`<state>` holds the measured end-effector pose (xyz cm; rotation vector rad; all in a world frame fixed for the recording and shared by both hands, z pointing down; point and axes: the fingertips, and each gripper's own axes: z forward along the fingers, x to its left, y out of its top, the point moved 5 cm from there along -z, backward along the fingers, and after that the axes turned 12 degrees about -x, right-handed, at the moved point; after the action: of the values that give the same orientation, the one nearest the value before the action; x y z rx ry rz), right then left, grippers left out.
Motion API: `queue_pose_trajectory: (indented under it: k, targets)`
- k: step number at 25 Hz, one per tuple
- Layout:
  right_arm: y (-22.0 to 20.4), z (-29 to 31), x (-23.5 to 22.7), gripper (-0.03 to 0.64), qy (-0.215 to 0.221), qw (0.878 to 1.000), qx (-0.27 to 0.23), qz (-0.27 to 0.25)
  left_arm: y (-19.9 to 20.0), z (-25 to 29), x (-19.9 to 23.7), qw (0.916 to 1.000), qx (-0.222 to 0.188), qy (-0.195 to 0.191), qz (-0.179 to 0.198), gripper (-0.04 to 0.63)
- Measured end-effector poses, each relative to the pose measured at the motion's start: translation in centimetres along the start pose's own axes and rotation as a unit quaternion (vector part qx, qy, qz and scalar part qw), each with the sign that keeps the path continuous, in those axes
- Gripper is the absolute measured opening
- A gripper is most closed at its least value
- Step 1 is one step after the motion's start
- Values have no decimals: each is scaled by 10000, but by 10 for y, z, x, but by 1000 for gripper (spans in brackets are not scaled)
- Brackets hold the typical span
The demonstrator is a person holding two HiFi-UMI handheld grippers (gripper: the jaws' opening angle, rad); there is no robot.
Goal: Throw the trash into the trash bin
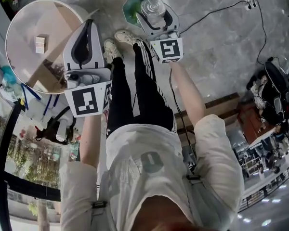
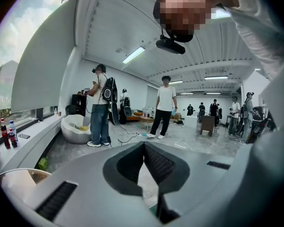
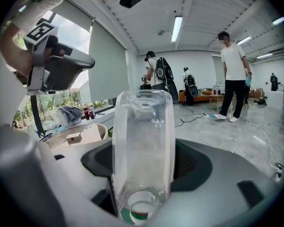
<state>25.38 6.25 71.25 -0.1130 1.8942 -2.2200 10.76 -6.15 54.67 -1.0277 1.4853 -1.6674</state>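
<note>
Grey marbled floor (image 1: 216, 32) fills the head view, with a round tabletop (image 1: 24, 28) at the upper left carrying a small box (image 1: 40, 43) near its middle. Beyond the person's feet stands a green trash bin (image 1: 130, 4).

The right gripper (image 1: 154, 12) is clamped on a clear plastic bottle (image 1: 152, 7), which hangs over the bin's opening. In the right gripper view the bottle (image 3: 143, 141) runs lengthwise between the dark pads and reaches well past the right gripper (image 3: 144, 163). It is colourless and see-through, with smooth walls and a rounded far end (no liquid shows inside). Pale room light passes straight through it.

The left gripper (image 1: 89, 30) hovers over the floor just off the tabletop's right edge. In its own view the left gripper (image 2: 143, 145) has its jaws closed tip to tip, with nothing between them.

Several people stand farther back in the room.
</note>
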Motion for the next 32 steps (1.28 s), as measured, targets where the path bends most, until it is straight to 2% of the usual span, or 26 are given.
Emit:
queue_pose_trajectory:
  k: [5, 10, 13, 16, 23, 28, 32]
  targets:
    - [-33, -6, -8, 314, 168, 9992, 358, -58, -5, 17, -13, 10000, 33, -3, -67, 12]
    - [-60, -11, -3, 316, 10, 9956, 937, 80, -2, 17, -17, 9999, 14, -151, -62, 12]
    - [-62, -12, -1, 316, 65, 9942, 1073, -36, 3, 13, -20, 9998, 1, -191, -58, 12]
    - [-51, -10, 5, 316, 187, 9948, 1002, -69, 11, 9, -20, 9998, -47, -188, -45, 12]
    - [2, -6, 16, 316, 357, 9959, 815, -154, 51, 5, -22, 9995, -259, -181, 1, 12]
    - [85, -1, 33, 316, 356, 9987, 297, -190, 96, -15, -17, 9988, -481, 70, -51, 12]
    - [155, 16, 44, 314, 361, 9990, 90, -237, 137, -30, -7, 9963, -795, 336, -37, 12]
